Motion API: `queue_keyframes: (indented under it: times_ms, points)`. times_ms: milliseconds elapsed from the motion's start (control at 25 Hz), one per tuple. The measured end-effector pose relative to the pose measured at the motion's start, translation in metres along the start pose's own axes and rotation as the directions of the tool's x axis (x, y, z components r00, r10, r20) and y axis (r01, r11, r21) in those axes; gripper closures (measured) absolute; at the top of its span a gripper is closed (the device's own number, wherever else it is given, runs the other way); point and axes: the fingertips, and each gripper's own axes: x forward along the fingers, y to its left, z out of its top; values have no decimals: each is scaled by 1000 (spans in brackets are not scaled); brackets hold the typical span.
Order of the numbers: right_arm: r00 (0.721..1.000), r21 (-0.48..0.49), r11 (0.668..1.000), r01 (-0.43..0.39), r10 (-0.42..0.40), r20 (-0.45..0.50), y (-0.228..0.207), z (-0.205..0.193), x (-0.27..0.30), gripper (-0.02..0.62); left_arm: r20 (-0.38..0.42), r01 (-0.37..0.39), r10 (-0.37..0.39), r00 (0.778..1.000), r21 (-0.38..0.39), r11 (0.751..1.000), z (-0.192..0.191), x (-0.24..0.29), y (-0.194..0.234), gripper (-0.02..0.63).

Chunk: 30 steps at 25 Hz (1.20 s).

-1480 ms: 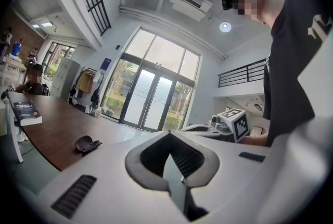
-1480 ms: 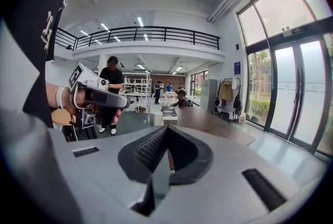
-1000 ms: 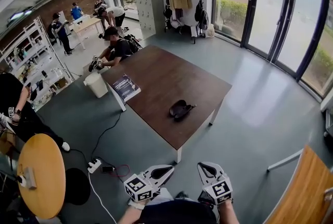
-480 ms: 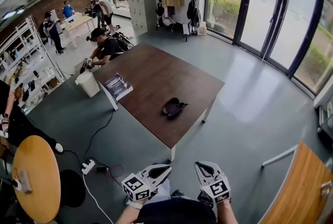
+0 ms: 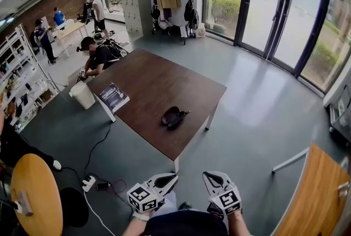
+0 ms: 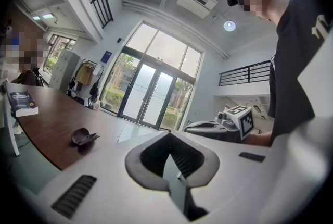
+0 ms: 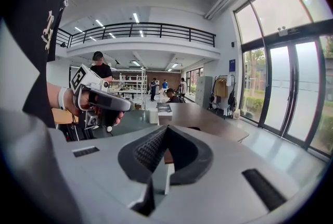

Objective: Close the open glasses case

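My left gripper (image 5: 171, 178), right gripper (image 5: 208, 176): jaws together, empty; open dark glasses case (image 5: 174, 117) near brown wooden table's (image 5: 143, 84) right edge

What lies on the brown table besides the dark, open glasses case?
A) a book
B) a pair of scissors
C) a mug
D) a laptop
A: a book with a dark cover lies at the left corner of the table, well apart from the glasses case near the right edge; nothing else shows on the tabletop.
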Motion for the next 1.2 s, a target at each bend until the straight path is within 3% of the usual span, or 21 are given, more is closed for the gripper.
queue_keyframes:
  times_ms: [600,1200]
  points:
    - [998,36,997,67,-67,-19,-36,3,22,607,-21,68,-68,997,-8,998,18,33,33,600]
    - [993,27,993,113,-112,-47,-78,29,81,607,-8,116,-116,993,-20,993,53,64,104,600]
